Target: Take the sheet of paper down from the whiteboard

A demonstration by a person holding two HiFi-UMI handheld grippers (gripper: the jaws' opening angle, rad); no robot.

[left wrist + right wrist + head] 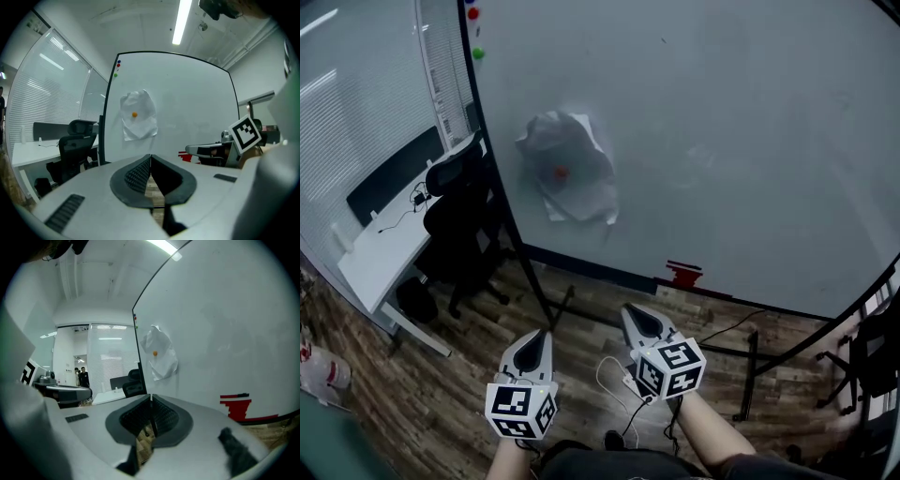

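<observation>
Crumpled paper [567, 164] on whiteboard [750, 141], 11 o'clock, under orange magnet [560, 172]; take-down outstanding. Left gripper [542, 336], right gripper [629, 312] clenched, empty, well apart from it.

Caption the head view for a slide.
Left gripper and right gripper, both shut, hover below the crumpled sheet of paper on the whiteboard.

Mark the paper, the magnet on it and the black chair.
paper [581, 150], head view, upper middle of the sheet
magnet [561, 172], head view, its centre
chair [455, 217], head view, backrest
</observation>
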